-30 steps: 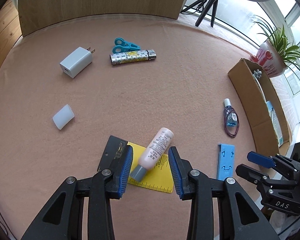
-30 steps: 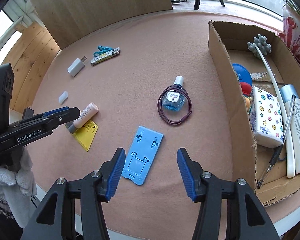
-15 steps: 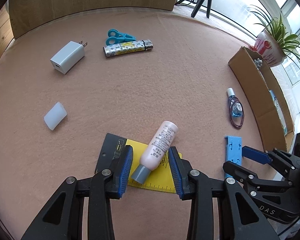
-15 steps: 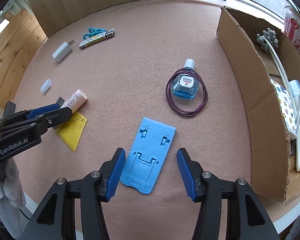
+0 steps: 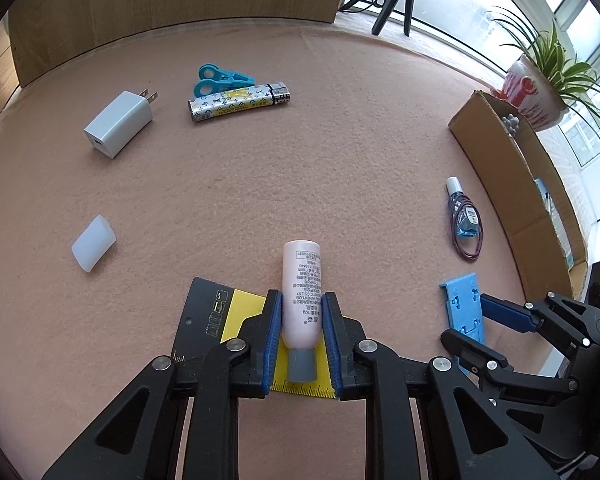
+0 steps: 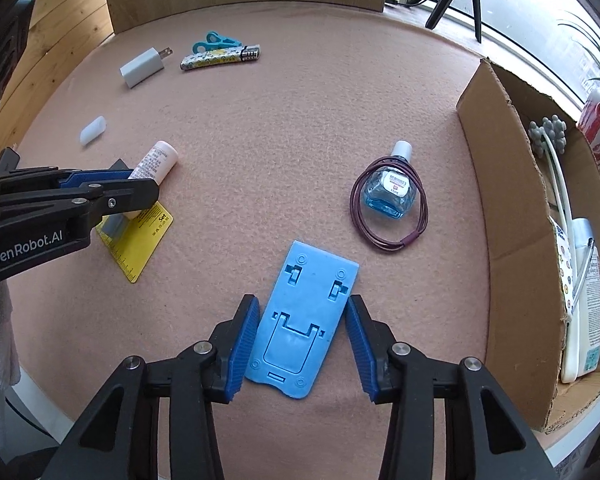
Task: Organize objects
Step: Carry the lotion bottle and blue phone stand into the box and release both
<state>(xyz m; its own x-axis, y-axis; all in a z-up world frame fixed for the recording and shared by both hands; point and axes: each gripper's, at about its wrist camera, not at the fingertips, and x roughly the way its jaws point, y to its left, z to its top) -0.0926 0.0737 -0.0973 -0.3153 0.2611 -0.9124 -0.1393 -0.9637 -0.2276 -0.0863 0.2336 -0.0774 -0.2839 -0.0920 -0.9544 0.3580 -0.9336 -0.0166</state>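
The pink tube (image 5: 302, 292), skewed a second ago, now lies straight between my left hand-held gripper's (image 5: 301, 346) ribbed blue pads, which are closing and press its smooth round sides. Its grey cap rests on a flat yellow ruler card (image 5: 249, 308) near the front edge of the felt-covered bench (image 5: 300, 152). My right hand-held gripper (image 6: 300, 344) has dropped around the flat moulded blue phone stand (image 6: 302, 320); its jaws are closing but stand apart from the stand's edges.
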